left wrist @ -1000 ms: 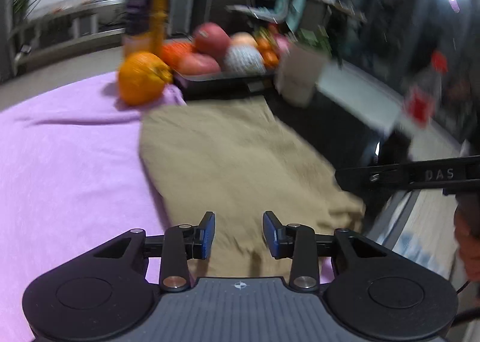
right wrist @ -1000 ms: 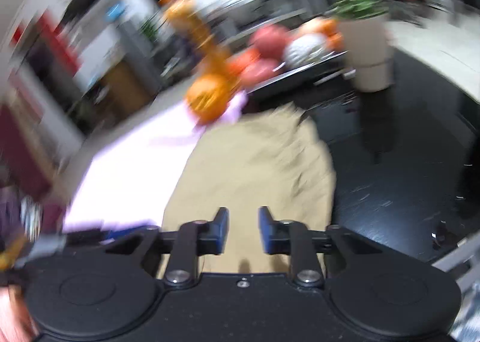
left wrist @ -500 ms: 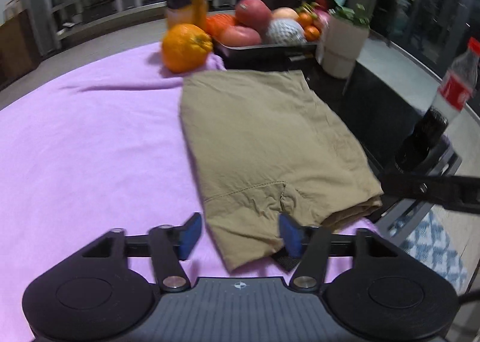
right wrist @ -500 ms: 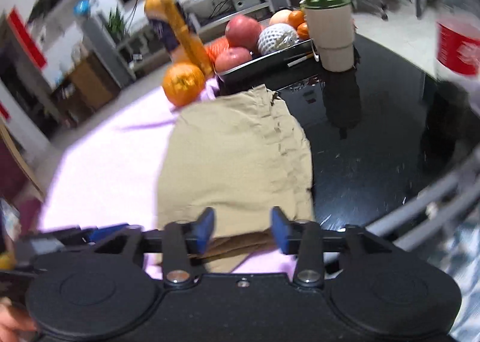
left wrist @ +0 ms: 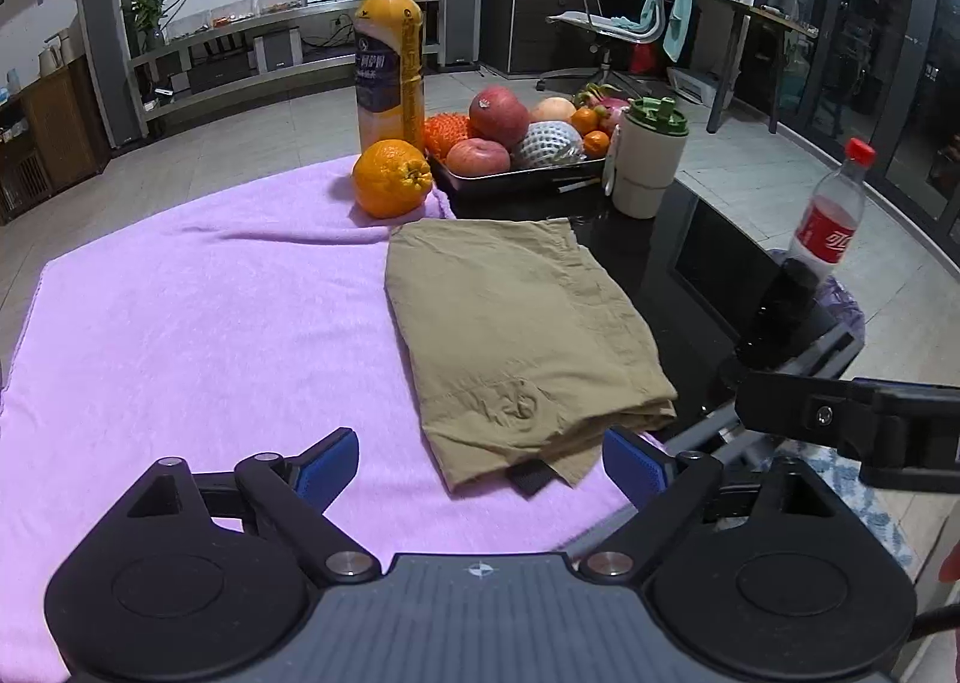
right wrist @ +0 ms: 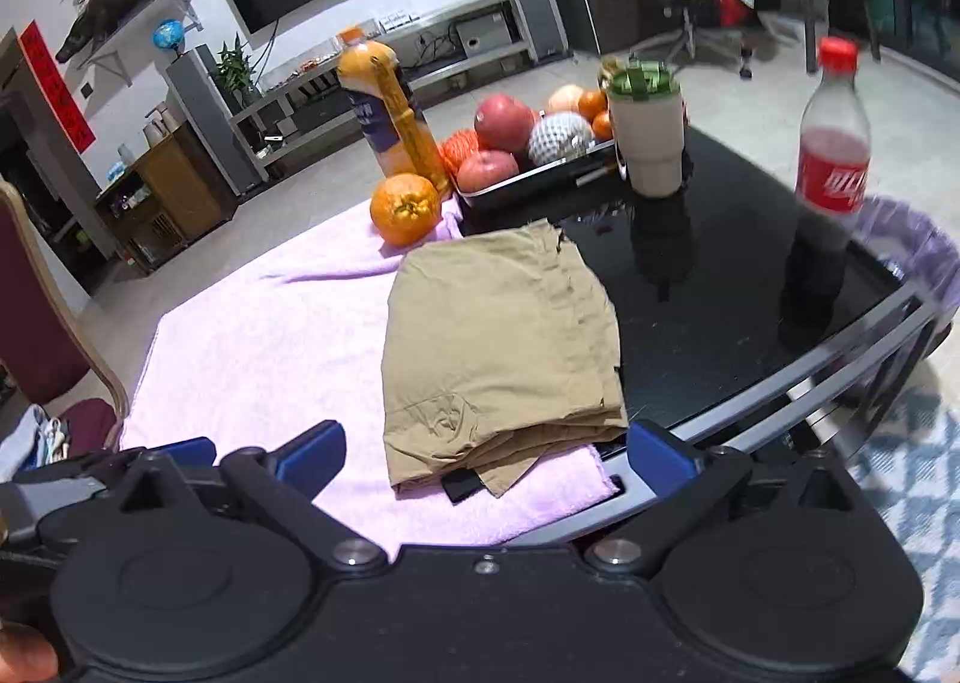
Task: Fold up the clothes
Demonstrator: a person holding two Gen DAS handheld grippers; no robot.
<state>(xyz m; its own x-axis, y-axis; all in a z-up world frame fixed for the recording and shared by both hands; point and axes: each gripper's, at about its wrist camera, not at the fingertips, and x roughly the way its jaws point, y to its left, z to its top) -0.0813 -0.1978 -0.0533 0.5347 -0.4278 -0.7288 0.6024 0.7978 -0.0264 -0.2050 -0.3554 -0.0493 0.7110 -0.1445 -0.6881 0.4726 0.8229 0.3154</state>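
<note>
Two views show us the same scene. From the left wrist, we look down over our left gripper, whose jaws are opening wide, with nothing pressed between the blue pads. Just beyond them lies the khaki garment, folded into a compact, layered rectangle. It rests on the purple towel, with its right side over the black glass table. Its long axis runs away from us, from the thick folded end near the fingers toward the orange and the fruit tray at the far end. A dark tab pokes out from under the near edge. The right gripper's finger crosses the right of this view, clear of the cloth.

From the right wrist, our right gripper is likewise opening its jaws, and nothing is between them; the garment sits just ahead, untouched. Here the stacked layers at the near end are plain to see, slightly fanned at the corner. The long axis again points away, tilting a little right toward the tumbler. The cola bottle stands well apart on the glass.

We judge the folding largely done: the piece is released and lies flat in several layers. What may remain is squaring the uneven near edges or one more fold across the long axis.
</note>
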